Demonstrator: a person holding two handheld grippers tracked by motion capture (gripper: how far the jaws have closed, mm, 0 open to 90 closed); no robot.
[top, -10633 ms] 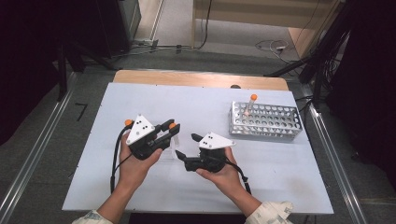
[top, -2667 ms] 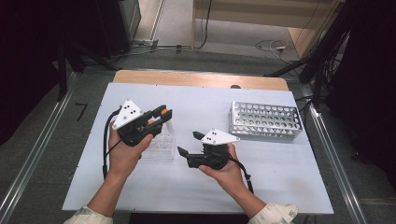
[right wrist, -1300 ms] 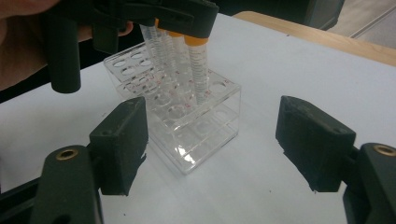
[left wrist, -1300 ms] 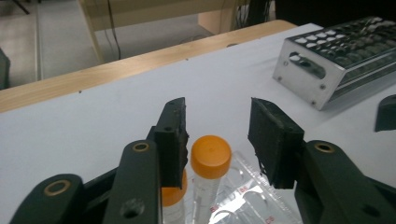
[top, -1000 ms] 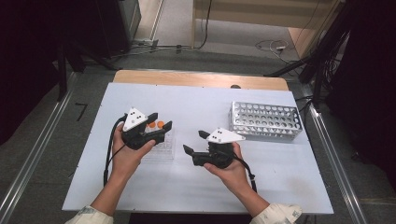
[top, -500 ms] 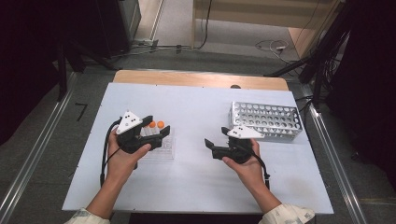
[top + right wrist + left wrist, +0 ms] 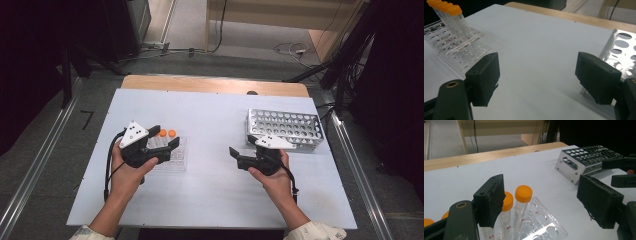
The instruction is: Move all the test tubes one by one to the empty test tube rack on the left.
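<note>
Left of centre in the high view, the left gripper (image 7: 167, 142) hovers over a clear plastic rack (image 7: 172, 156) lying on the white table (image 7: 210, 120). Its jaws have just been opening and now stand wide — nothing pressed between them. Two orange-capped tubes (image 7: 167, 133) show just past the gripper's tip, at the rack's far edge.

Left gripper view: two tubes stand upright in the clear rack (image 7: 544, 230) at lower centre, the nearer one (image 7: 506, 215) just beside the left jaw and partly behind it, the other (image 7: 523, 205) in the open gap and clear of both pads. Whether the nearer tube touches the pad, cannot tell. More orange caps (image 7: 429, 221) peek in at the lower left edge. Red labels mark the rack holes.

Right of centre in the high view, the right gripper (image 7: 236, 156) sits well apart from the left one, jaws pointing toward frame left, wide and empty — they too have just been opening. A metal rack (image 7: 285, 127) with rows of round holes stands just behind that hand, upper right of the table.

Right gripper view: bare tabletop between the jaws; tubes in the clear rack (image 7: 456, 50) at upper left, metal rack (image 7: 621, 55) at the right edge, near the right jaw.
</note>
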